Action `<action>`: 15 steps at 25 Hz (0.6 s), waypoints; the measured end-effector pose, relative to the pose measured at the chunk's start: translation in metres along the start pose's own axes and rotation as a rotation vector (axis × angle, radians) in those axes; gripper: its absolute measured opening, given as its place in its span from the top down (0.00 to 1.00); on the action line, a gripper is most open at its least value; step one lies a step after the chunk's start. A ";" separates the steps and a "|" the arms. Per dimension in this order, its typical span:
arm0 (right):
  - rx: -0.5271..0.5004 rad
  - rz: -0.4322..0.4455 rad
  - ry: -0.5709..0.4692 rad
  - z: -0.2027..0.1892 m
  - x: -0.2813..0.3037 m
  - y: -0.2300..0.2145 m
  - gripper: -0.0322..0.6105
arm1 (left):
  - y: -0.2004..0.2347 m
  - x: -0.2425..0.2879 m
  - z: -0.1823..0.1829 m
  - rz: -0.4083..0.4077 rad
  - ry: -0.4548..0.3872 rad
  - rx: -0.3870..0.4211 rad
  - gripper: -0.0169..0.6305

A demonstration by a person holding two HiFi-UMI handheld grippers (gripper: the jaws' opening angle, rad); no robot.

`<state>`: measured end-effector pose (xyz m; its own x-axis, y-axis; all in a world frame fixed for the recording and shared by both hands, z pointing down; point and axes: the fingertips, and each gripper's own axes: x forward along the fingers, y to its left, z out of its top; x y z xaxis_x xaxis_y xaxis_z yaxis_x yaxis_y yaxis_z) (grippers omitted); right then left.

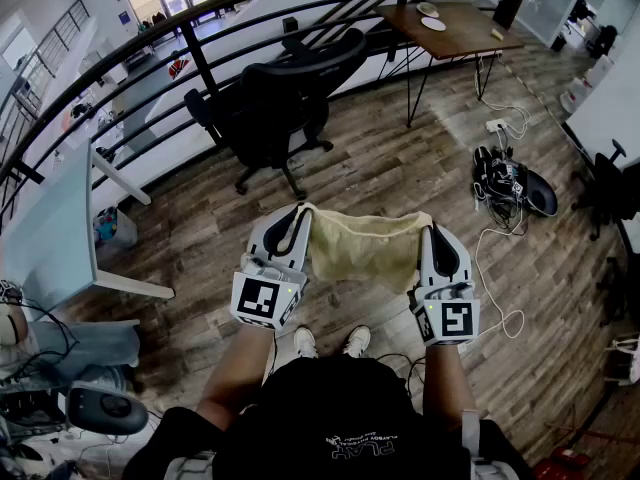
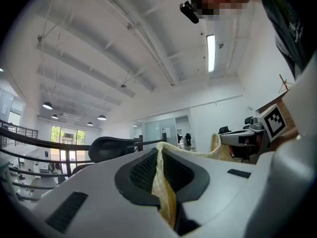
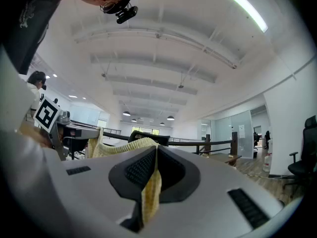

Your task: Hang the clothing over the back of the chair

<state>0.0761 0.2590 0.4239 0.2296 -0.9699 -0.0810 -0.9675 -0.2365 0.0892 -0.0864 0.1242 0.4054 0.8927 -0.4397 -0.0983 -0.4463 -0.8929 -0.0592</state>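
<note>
A pale yellow garment (image 1: 366, 245) hangs stretched between my two grippers at waist height. My left gripper (image 1: 303, 211) is shut on its left corner, and the cloth (image 2: 163, 182) shows pinched between the jaws. My right gripper (image 1: 428, 226) is shut on the right corner, with the fabric (image 3: 150, 195) squeezed between its pads. The black office chair (image 1: 290, 93) stands ahead of me by the railing, its backrest (image 2: 113, 147) level with the held cloth and some way off. In the right gripper view the chair's backrest (image 3: 148, 137) peeks over the stretched garment.
A black railing (image 1: 200, 58) runs behind the chair. A wooden table (image 1: 450, 28) stands at the back right, a white desk (image 1: 50, 228) at the left. Shoes and cables (image 1: 505, 178) lie on the wooden floor to the right. My feet (image 1: 330, 343) show below the cloth.
</note>
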 end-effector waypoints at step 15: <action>0.033 0.061 -0.042 0.015 0.009 0.051 0.91 | 0.027 -0.035 0.004 -0.032 0.001 -0.029 0.92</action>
<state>0.0277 0.2387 0.4130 0.1658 -0.9790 -0.1184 -0.9828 -0.1739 0.0622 -0.1293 0.1160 0.4037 0.9065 -0.4110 -0.0963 -0.4156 -0.9089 -0.0331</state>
